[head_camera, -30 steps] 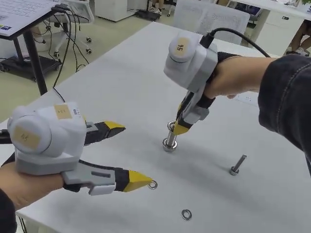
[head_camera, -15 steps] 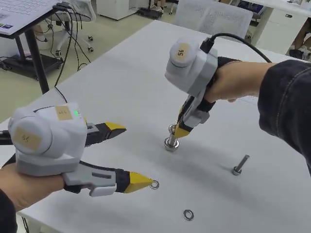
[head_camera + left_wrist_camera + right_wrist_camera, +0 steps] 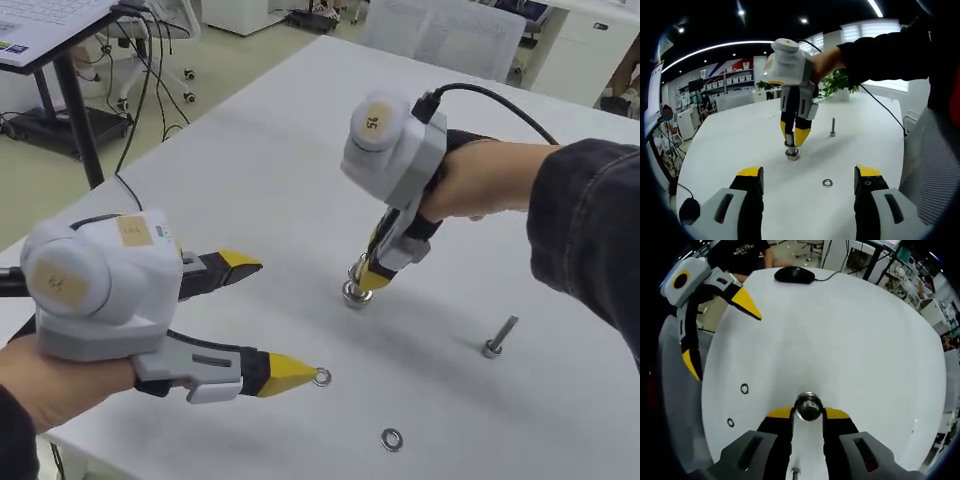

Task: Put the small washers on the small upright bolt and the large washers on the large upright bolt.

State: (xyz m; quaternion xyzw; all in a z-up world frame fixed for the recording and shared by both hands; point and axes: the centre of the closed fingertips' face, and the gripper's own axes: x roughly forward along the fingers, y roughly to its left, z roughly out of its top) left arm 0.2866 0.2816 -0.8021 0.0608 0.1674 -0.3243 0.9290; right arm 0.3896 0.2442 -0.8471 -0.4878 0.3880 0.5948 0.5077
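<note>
My right gripper (image 3: 372,280) pinches a large washer (image 3: 808,397) atop the mid-tabletop large bolt (image 3: 354,293); I centre it before releasing, left gripper (image 3: 270,317) agape.

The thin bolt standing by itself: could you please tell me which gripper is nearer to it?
Right. The right gripper is at the thick bolt, next along from the thin bolt. The left gripper is farther off, open, with one tip by a loose washer.
</note>
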